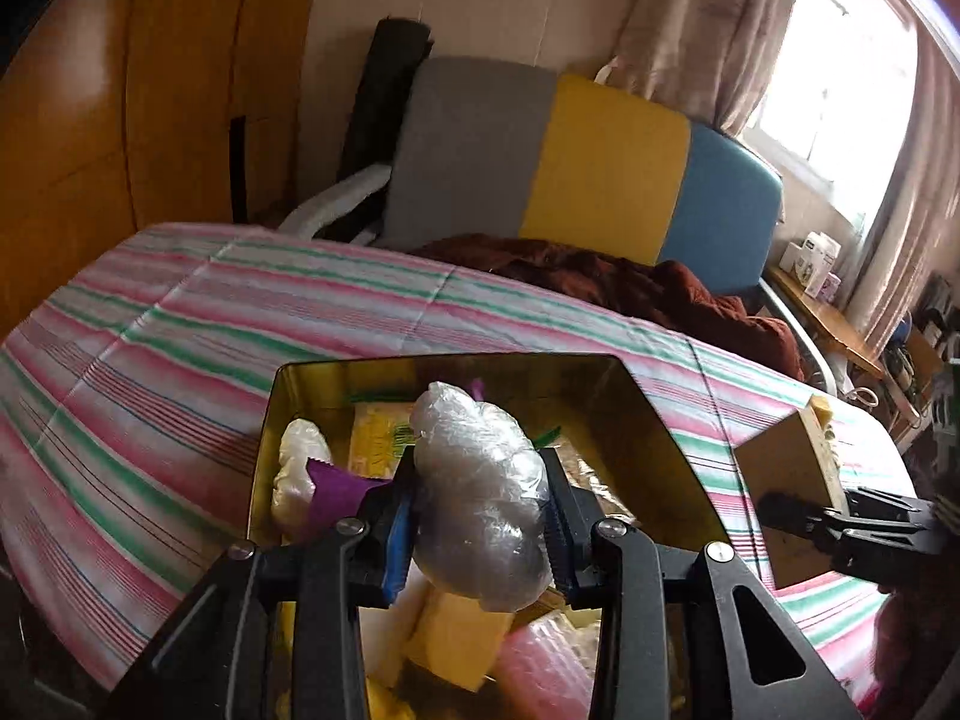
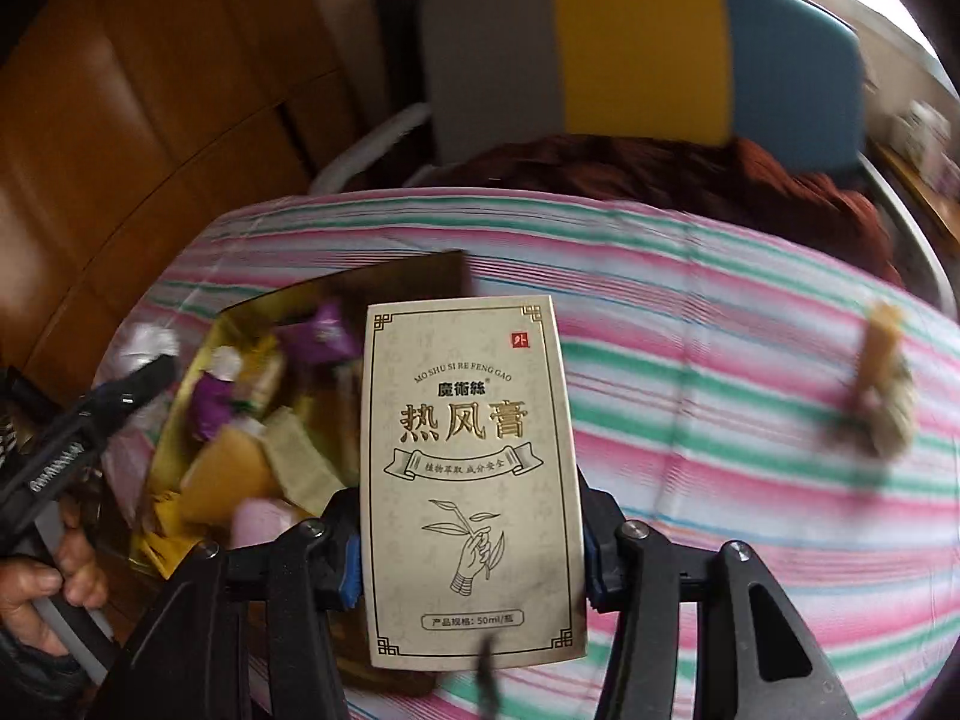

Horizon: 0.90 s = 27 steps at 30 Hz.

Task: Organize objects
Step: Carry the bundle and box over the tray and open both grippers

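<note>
**Left wrist view: soft bundle over the tin, carton in the other grip**

Left wrist view shows the left gripper [image 1: 480,516] clenched on a clear plastic bundle [image 1: 480,492], held above the gold tin [image 1: 660,420] on the striped bed [image 1: 150,348]. It looks light, squashy and slippery, so a mid-body pinch suits it. The right gripper [image 2: 471,552] clamps a cream carton [image 2: 474,480] by its side edges, beside the tin; likely light and stiff, crushable if squeezed.

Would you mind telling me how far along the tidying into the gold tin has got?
Partly done: the gold tin already holds several packets. In hand: the left gripper holds a clear plastic bag over the tin, and the right gripper grips a cream box. Left: a small bundle lies on the striped sheet.
</note>
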Each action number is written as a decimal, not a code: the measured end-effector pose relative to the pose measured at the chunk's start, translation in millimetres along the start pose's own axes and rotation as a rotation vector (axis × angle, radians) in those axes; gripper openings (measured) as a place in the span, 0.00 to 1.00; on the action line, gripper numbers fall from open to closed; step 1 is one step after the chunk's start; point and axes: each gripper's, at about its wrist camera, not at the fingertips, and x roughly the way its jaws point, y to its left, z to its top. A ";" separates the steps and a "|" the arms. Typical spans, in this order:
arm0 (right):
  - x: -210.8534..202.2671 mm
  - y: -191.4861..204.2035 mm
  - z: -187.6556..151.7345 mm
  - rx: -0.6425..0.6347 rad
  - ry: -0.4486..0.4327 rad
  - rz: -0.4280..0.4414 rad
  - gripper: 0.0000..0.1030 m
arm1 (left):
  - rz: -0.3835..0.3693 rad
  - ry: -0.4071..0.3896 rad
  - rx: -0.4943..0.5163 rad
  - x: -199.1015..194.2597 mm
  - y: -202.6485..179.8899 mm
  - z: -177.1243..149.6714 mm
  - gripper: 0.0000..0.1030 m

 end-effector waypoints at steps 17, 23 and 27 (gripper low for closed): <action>72.5 55.9 44.3 -0.135 0.081 -0.035 0.51 | 0.063 0.019 0.047 26.4 1.5 1.6 0.37; 82.1 53.7 44.5 -0.116 0.093 -0.052 0.53 | 0.084 0.011 0.057 26.4 -0.4 0.0 0.47; 79.3 51.2 40.7 -0.102 0.086 -0.062 0.54 | 0.092 0.000 0.057 22.3 0.4 -0.8 0.51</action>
